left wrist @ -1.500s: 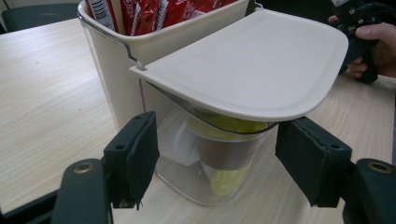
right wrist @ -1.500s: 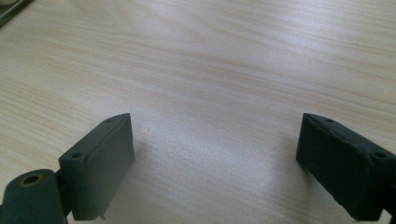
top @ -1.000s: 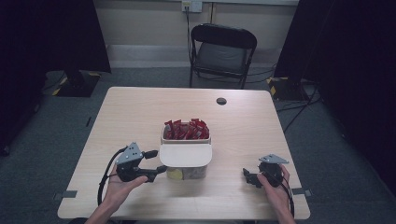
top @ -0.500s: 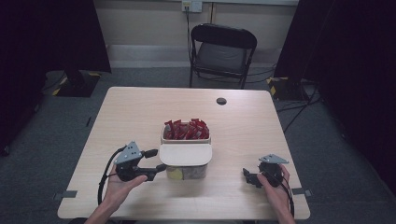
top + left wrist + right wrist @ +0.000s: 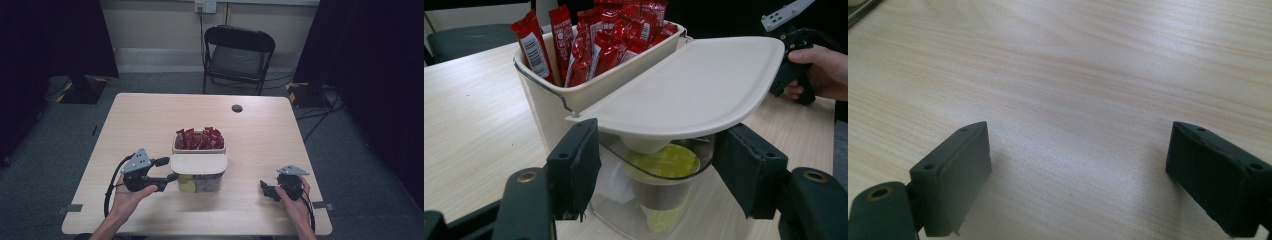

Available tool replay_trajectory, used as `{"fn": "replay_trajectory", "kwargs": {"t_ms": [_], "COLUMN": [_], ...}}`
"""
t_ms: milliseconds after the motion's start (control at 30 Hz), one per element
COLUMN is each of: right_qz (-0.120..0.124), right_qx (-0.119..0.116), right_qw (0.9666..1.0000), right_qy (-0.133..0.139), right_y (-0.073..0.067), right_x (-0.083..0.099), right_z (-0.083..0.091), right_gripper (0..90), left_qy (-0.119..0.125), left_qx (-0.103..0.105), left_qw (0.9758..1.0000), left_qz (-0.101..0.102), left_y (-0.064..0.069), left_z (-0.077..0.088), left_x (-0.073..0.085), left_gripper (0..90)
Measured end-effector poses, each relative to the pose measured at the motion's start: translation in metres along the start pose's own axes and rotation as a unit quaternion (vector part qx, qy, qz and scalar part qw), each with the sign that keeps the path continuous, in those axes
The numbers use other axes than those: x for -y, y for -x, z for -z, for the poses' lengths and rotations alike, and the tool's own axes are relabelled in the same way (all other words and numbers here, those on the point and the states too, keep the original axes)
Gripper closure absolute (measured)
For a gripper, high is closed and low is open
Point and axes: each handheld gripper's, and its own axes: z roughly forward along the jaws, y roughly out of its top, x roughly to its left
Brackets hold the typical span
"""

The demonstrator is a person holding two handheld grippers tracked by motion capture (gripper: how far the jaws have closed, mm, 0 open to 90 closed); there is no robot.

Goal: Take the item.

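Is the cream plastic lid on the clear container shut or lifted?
Lifted on one side: in the left gripper view the cream plastic lid tilts above the clear container, a gap showing the green-topped pod inside.

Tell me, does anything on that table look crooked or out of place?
Yes: the cream lid on the clear container sits tilted, its far edge raised rather than seated flat on the rim. The left gripper straddles the container just below it. The red packets stand tidily in their tub; nothing is spilled.
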Motion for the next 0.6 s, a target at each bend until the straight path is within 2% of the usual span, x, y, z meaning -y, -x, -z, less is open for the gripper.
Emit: {"fn": "replay_trajectory", "kwargs": {"t_ms": [233,467,600], "right_qz": [0.000,0.000,0.000], "right_qx": [0.000,0.000,0.000], "right_qw": [1.0000,1.0000,1.0000], "right_qy": [0.000,0.000,0.000], "right_y": [0.0000,0.0000,0.0000], "right_x": [0.0000,0.0000,0.0000], "right_z": [0.0000,0.0000,0.0000], "right_gripper": [10.1,10.1,10.1], "left_qy": [0.000,-0.001,-0.001], "left_qx": [0.007,0.008,0.013], "left_qw": [1.0000,0.9999,0.9999], "left_qz": [-0.001,-0.012,-0.008], "left_y": [-0.0006,-0.0002,-0.0015], "left_z": [0.0002,-0.0013,-0.0017], "left_x": [-0.0015,-0.0072,-0.0092], "left_gripper": [34.6,33.7,33.3]}}
